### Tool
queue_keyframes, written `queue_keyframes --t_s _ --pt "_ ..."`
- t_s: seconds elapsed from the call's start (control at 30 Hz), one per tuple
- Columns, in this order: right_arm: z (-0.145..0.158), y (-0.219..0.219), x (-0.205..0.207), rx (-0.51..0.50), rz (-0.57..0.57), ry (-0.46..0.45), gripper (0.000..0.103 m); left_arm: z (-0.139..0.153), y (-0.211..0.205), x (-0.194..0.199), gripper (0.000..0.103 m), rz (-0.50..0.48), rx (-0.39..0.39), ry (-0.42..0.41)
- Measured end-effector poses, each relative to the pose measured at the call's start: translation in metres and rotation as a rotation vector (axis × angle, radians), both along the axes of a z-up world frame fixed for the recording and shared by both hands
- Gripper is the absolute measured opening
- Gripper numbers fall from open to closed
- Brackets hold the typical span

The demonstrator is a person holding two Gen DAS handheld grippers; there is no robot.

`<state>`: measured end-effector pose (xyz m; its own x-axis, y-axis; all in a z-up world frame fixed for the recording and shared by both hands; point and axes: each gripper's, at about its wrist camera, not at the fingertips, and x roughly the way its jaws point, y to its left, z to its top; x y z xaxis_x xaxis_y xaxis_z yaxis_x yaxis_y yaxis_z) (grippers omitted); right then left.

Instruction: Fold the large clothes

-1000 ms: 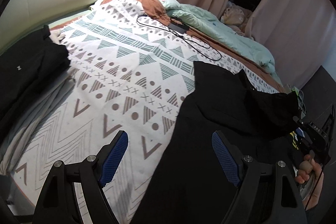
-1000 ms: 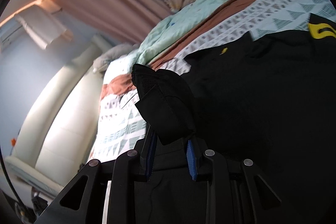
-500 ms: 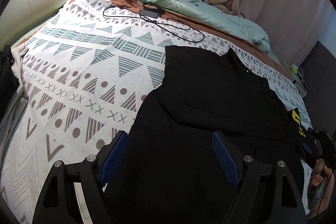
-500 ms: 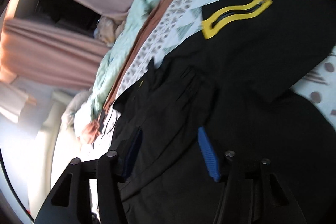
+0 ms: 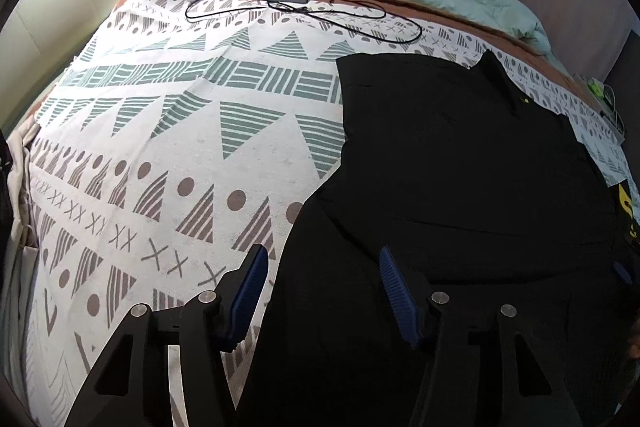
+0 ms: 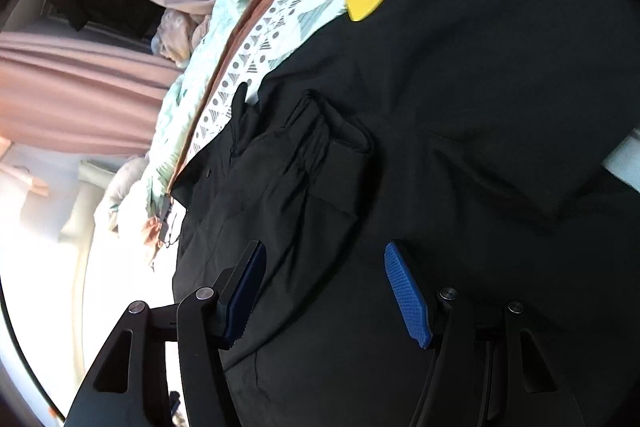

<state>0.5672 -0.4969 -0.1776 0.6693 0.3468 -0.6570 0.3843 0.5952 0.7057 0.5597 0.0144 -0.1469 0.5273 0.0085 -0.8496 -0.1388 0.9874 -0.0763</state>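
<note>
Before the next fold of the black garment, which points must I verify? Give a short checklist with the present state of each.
1. Black garment lies spread on the patterned bedspread: ok.
2. Right claw released the fabric, nothing between its pads: ok.
3. Left claw has the garment's edge under it: ok; its jaws are closing, pads not yet on cloth.
4. Black cable lies apart from the garment: ok.
5. Folded sleeve lies flat: not ok, it is wrinkled.
6. Bottom hem is straight: cannot tell, outside both views.
</note>
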Motion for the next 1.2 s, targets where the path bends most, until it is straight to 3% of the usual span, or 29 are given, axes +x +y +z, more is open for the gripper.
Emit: queue_keyframes --t_s 0.1,0.2,0.3,0.37,0.57,0.67,0.77,0.9,0.93,1.03,1.2 --pt "-0.006 0.001 0.009 -0.001 0.009 -0.021 0.063 -0.010 -0.001 0.010 0.058 -0.012 0.048 0.018" --pt "-0.009 -0.001 0.013 -0.016 -0.015 -0.030 0.053 -0.022 0.002 0.019 0.045 -0.011 0.058 0.050" --pt "-0.016 -0.001 0.014 -0.026 -0.034 -0.018 0.014 -0.031 0.002 0.024 0.038 -0.012 0.083 0.060" --pt "-0.020 -0.003 0.005 -0.006 -0.032 -0.030 0.004 -0.033 0.002 0.027 0.037 -0.005 0.092 0.058" --pt "-0.014 -0.004 -0.027 0.015 -0.062 -0.016 0.004 -0.026 0.001 0.021 0.037 0.060 0.092 0.064" --pt "-0.014 -0.005 -0.036 0.053 -0.060 -0.014 0.004 -0.018 -0.004 0.010 0.037 0.054 0.053 0.046" --pt "-0.012 -0.007 -0.040 0.076 -0.062 -0.010 0.004 -0.006 -0.012 -0.002 0.045 0.034 0.021 0.027" --pt "-0.012 -0.007 -0.047 0.099 -0.056 0.022 0.006 0.016 -0.025 -0.019 0.092 0.007 -0.063 -0.045" --pt "-0.008 -0.009 -0.050 0.105 -0.050 0.034 0.011 0.024 -0.030 -0.025 0.097 0.008 -0.071 -0.076" --pt "0.015 -0.020 -0.062 0.091 -0.070 -0.023 0.049 0.040 -0.046 -0.034 0.097 0.002 -0.107 -0.116" --pt "0.046 -0.053 -0.097 -0.008 -0.167 -0.069 0.052 0.048 -0.076 -0.045 0.097 -0.014 -0.188 -0.125"
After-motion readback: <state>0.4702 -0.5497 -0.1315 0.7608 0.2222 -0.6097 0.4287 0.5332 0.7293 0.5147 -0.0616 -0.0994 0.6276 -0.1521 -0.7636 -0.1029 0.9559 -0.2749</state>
